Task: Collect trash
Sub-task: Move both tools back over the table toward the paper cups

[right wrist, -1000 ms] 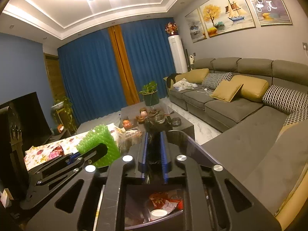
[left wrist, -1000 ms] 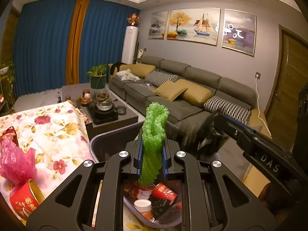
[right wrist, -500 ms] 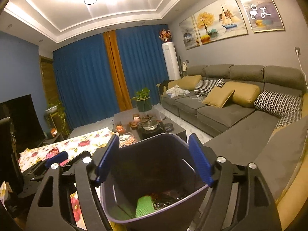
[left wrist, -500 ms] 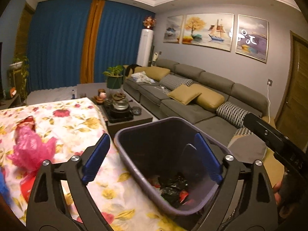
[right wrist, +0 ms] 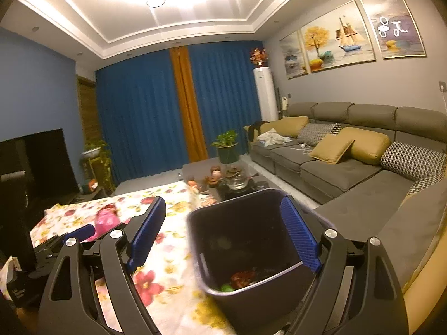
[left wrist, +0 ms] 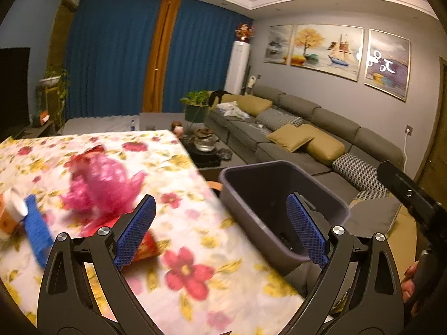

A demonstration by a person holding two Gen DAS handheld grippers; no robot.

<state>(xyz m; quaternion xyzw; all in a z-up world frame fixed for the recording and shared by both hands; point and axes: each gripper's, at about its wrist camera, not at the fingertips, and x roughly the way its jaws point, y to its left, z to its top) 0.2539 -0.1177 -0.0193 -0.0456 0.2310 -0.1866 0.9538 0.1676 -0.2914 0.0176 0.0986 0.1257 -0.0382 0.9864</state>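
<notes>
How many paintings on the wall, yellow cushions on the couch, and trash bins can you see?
paintings: 3
yellow cushions: 3
trash bin: 1
Total: 7

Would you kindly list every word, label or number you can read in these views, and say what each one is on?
No text here can be read with certainty.
Rightmost painting: white marks, perhaps characters, not legible.
Red packet by the left tongs: any print is too blurred to read.
</notes>
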